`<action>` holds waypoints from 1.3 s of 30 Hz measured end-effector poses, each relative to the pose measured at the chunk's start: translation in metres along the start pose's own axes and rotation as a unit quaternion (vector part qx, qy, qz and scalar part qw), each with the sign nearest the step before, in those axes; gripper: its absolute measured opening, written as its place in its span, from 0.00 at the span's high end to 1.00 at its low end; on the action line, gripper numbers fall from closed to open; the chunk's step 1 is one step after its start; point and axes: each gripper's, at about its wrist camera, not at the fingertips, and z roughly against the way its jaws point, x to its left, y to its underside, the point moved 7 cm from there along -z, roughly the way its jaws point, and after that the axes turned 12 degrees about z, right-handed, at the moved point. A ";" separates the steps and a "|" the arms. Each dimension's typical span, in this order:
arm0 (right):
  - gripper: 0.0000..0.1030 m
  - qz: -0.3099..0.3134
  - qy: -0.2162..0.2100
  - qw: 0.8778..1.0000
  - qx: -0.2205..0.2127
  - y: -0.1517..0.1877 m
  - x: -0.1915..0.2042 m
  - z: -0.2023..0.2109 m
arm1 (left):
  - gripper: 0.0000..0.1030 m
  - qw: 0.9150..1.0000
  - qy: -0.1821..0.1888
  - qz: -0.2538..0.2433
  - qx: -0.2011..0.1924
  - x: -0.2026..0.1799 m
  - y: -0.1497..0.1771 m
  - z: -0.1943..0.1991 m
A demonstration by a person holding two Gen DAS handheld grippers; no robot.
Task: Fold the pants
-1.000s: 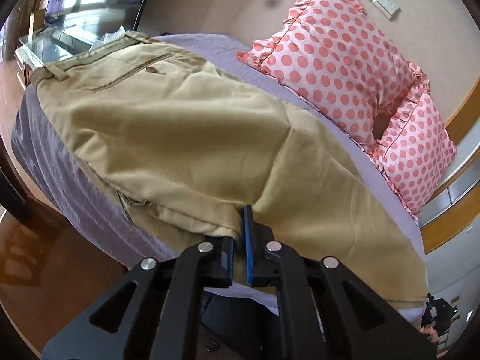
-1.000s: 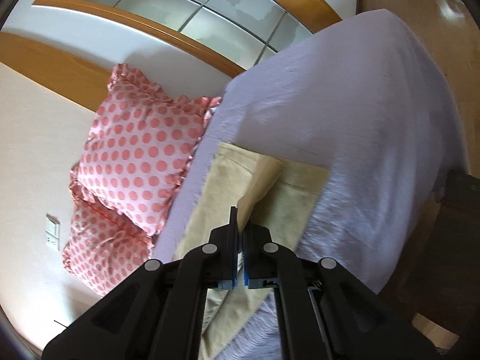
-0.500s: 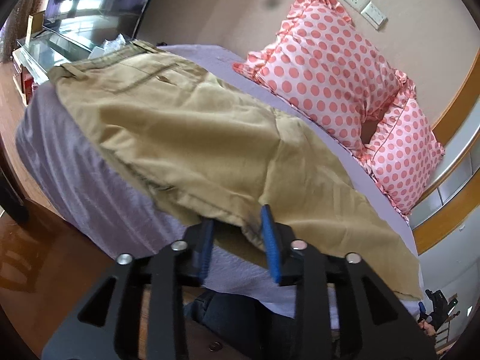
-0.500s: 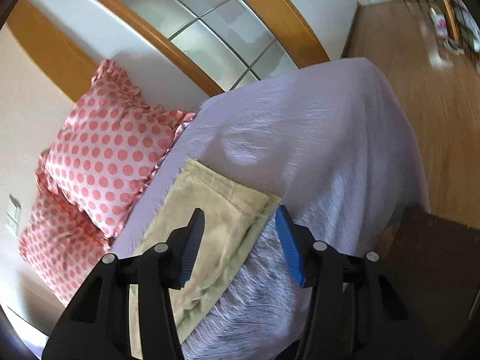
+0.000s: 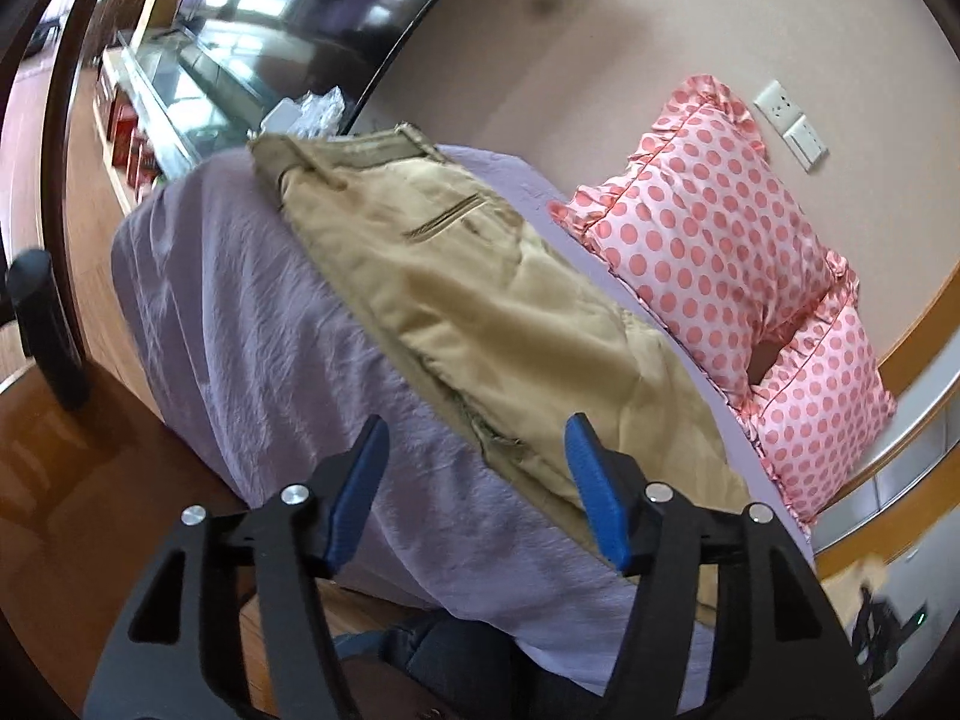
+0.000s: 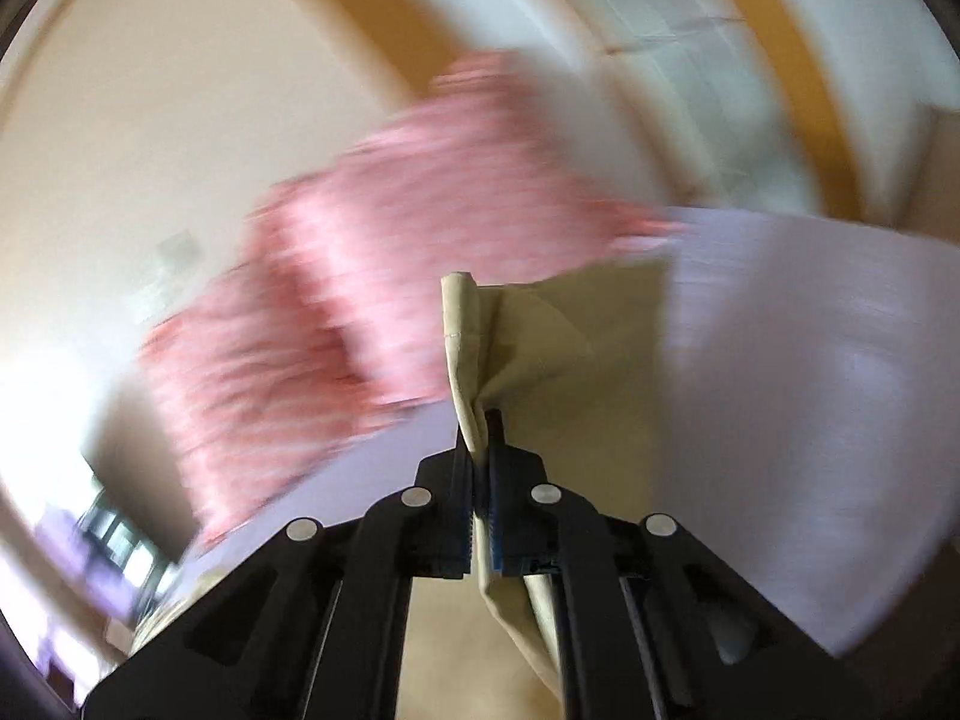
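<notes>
Tan pants (image 5: 480, 300) lie folded lengthwise on a lilac bedspread (image 5: 252, 324), waistband at the far left end, legs running to the right. My left gripper (image 5: 474, 450) is open and empty, just in front of the pants' near edge. In the blurred right wrist view my right gripper (image 6: 480, 420) is shut on the hem end of the pants (image 6: 474, 354) and holds it lifted off the bed, the cloth standing up between the pads.
Two pink polka-dot pillows (image 5: 720, 240) lean against the wall behind the pants. A glass cabinet (image 5: 174, 90) and wooden floor (image 5: 72, 480) lie beyond the left end of the bed. A dark chair part (image 5: 42, 324) stands at the left.
My left gripper opened wider and drew back from the pants' edge. My right gripper, open half a second ago, has shut on the hem end and lifted it while swinging fast.
</notes>
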 end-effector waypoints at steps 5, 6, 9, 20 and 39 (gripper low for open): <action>0.96 0.121 -0.210 0.966 0.085 0.056 0.187 -0.050 | 0.41 1.000 0.009 -0.003 0.005 -0.003 0.004 -0.005; 0.96 0.156 -0.234 0.952 0.123 0.085 0.218 -0.059 | 0.40 1.000 0.012 -0.005 0.006 -0.004 0.005 -0.006; 0.94 0.249 -0.256 0.906 0.225 0.160 0.267 -0.069 | 0.37 1.000 0.016 -0.013 0.013 -0.009 0.006 -0.010; 0.15 0.230 -0.262 0.906 0.239 0.179 0.254 -0.053 | 0.33 0.999 0.017 -0.039 0.030 -0.017 0.007 -0.028; 0.13 0.189 -0.274 0.909 0.252 0.184 0.251 -0.062 | 0.26 0.999 -0.032 0.020 -0.025 0.003 -0.079 -0.045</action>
